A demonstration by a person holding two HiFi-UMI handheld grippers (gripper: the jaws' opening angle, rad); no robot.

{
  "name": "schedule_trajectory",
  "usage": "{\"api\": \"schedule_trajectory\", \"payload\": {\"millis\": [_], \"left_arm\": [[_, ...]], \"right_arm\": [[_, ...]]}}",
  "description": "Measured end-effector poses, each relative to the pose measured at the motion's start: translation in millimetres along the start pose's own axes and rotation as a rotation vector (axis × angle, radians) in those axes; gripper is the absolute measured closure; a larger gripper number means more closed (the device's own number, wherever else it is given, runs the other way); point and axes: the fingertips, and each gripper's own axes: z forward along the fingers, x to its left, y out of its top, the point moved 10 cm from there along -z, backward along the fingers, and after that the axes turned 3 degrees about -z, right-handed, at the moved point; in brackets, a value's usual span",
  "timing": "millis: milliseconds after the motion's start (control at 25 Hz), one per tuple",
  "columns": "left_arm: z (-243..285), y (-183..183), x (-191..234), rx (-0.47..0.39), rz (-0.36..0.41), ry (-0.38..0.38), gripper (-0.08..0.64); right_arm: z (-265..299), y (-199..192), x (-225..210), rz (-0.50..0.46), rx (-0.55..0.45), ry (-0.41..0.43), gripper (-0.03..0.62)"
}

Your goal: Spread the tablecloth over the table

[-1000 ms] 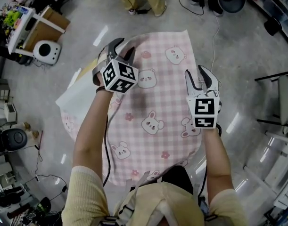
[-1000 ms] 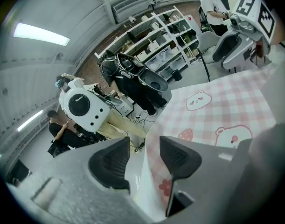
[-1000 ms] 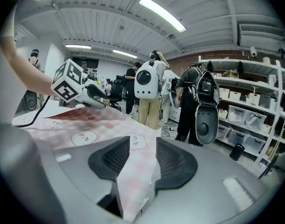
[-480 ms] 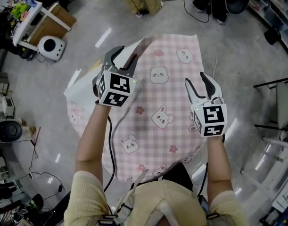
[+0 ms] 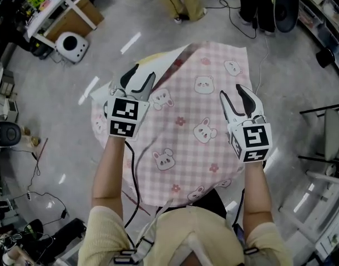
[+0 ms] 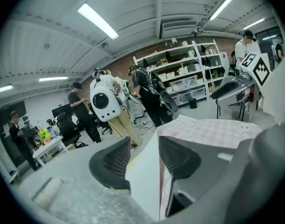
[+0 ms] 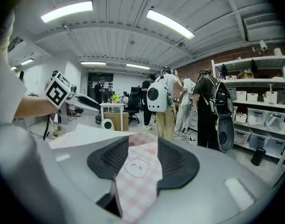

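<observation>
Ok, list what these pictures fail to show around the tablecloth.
Table: head view, hidden under the pink checked bear-print tablecloth.
Tablecloth's near edge: head view, behind the person's cream top.
White shelf boxes: right gripper view, too small to tell contents.

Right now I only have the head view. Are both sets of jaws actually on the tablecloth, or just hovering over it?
Observer: Left gripper has the tablecloth edge between its jaws, white underside towards its camera, pressed from both sides.
Operator: And the right?
Observer: Right gripper has a bunched pink strip with a bear print filling its jaws, which have just been closing on it.
Operator: Anything past the far edge?
Observer: A person stands beyond the cloth, back to us, wearing a white backpack.
</observation>
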Motion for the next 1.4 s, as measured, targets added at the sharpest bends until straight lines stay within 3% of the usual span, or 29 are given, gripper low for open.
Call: {"api": "schedule_trajectory", "payload": {"millis": [400, 920, 1400], "left_arm": [[-70.7, -64.3, 34.7, 0.094, -0.138, 0.125, 0.356], [-111.8, -139.2, 29.5, 0.199, -0.261, 0.177, 0.354], [-111.0, -160.3, 7.7, 0.234, -0.342, 0.195, 0.354]], "right_arm": [[20.5, 22.6, 50.7, -0.032, 0.002, 0.096, 0.399], [87.0, 14.4, 115.9, -0.119, 0.081, 0.276, 0.397], [150.6, -8.7, 144.7, -0.186, 0.182, 0.399, 0.397]]}}
